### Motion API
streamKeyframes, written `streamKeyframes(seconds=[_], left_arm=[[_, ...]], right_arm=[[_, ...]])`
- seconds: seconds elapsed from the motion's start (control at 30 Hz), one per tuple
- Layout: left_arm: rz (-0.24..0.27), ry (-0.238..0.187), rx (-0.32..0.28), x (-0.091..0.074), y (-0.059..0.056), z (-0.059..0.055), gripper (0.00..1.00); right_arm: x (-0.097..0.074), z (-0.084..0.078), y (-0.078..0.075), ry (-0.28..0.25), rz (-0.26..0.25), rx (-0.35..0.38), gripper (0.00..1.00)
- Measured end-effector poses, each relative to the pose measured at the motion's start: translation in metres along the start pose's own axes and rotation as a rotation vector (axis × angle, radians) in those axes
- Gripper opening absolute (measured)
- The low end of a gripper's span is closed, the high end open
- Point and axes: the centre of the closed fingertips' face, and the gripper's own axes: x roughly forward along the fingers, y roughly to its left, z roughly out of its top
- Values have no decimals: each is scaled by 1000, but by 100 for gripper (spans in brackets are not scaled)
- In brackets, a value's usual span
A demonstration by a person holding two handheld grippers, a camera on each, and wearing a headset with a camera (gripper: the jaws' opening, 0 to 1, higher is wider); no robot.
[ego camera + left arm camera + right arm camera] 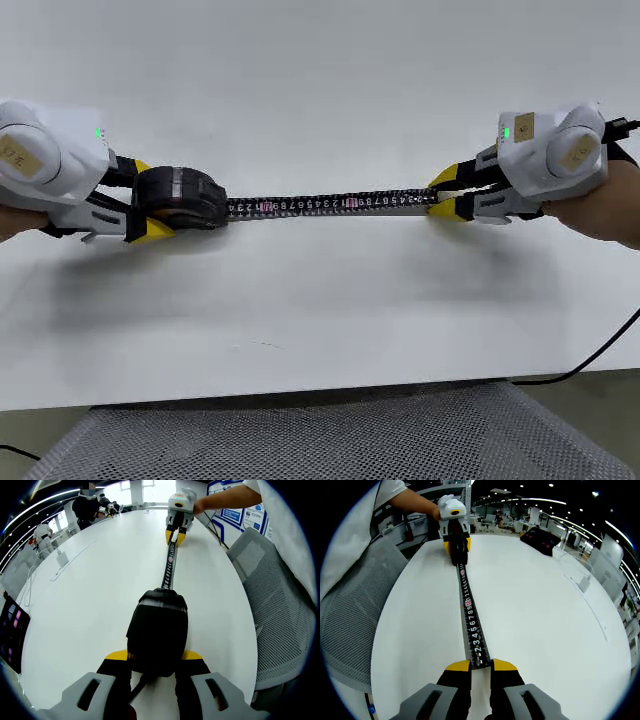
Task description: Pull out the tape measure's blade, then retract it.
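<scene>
Our left tongs (147,200) clench the case (185,197) as an anchor over the counter (320,90). Our right tongs (446,193) pinch the blade (330,204) tip, so it spans taut between them. We judge it ready to retract.

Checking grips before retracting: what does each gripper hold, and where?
Left gripper clamps the tape measure case by its sides; right gripper pinches the blade at its end.

The tape measure (185,197) has a chunky black case, clamped between the jaws of the left gripper (148,200). Its blade (330,205), black with white numbers and red marks, stretches out straight over the white tabletop (320,320), its tip pinched by the right gripper (442,194).
</scene>
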Motion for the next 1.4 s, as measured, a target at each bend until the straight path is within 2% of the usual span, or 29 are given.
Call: streamKeyframes(seconds=[0.57, 0.8, 1.1, 1.23, 1.27, 1.4], left_arm=[[2, 2, -17, 0, 0, -1, 29], [-2, 6, -38, 0, 0, -1, 31], [0, 0, -50, -5, 1, -1, 31], [10, -9, -72, -10, 2, -2, 36], [1, -33, -106, -12, 0, 1, 38], [29, -50, -135, -17, 2, 1, 41]], right_arm=[[1, -1, -1, 6, 1, 29, 11], [4, 1, 1, 1, 10, 55, 21], [3, 7, 1, -23, 8, 83, 23], [0, 11, 1, -38, -6, 108, 27], [0, 12, 1, -39, -9, 109, 29], [-3, 14, 2, -48, -28, 129, 35]])
